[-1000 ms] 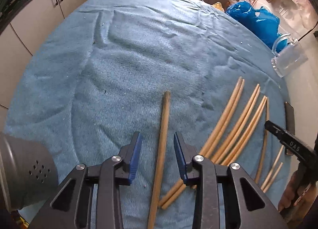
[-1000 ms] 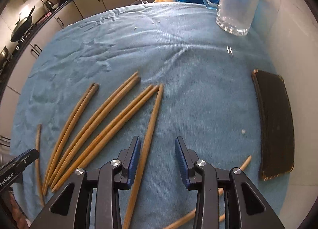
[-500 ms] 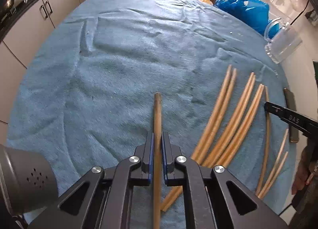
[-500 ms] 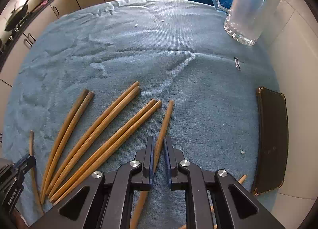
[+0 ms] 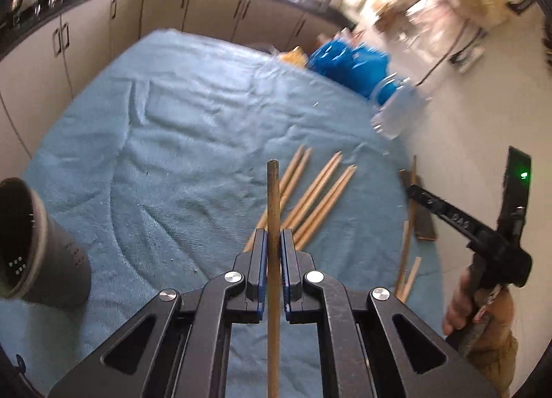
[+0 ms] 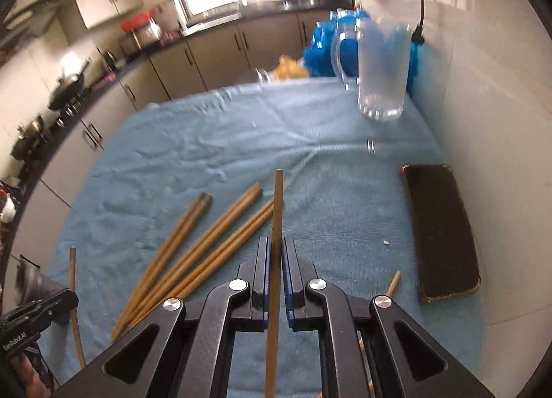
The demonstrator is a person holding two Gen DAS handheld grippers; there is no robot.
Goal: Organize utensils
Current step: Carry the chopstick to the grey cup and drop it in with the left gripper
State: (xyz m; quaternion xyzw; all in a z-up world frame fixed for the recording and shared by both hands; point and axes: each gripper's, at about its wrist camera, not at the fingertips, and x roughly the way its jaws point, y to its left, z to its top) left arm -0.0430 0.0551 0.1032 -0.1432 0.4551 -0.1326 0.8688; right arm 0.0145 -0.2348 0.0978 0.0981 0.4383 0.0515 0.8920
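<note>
Each gripper pinches a single chopstick. The left gripper (image 5: 272, 246) has its blue pads pressed onto a darker chopstick (image 5: 272, 198) that runs up between the jaws, its far tip clear of the cloth. The right gripper (image 6: 275, 253) clamps a paler chopstick (image 6: 277, 211) the same way, lifted off the blue towel (image 6: 241, 142) that covers the bench. Both sets of jaws have just been closing, and each now has its stick between them.

Around them, most of the work looks undone. Three loose pairs of chopsticks (image 6: 193, 253) lie fanned on the towel just left of the right gripper, a lone stick (image 6: 73, 287) sits further left near the edge, and a short end of another (image 6: 393, 282) shows on the right. A perforated grey holder (image 5: 41, 253) stands at the left edge in the left wrist view, and it is the likely destination; nothing can be seen in it from here. A glass mug (image 6: 379, 77) stands at the far corner, and a dark case (image 6: 441, 232) lies by the wall.
</note>
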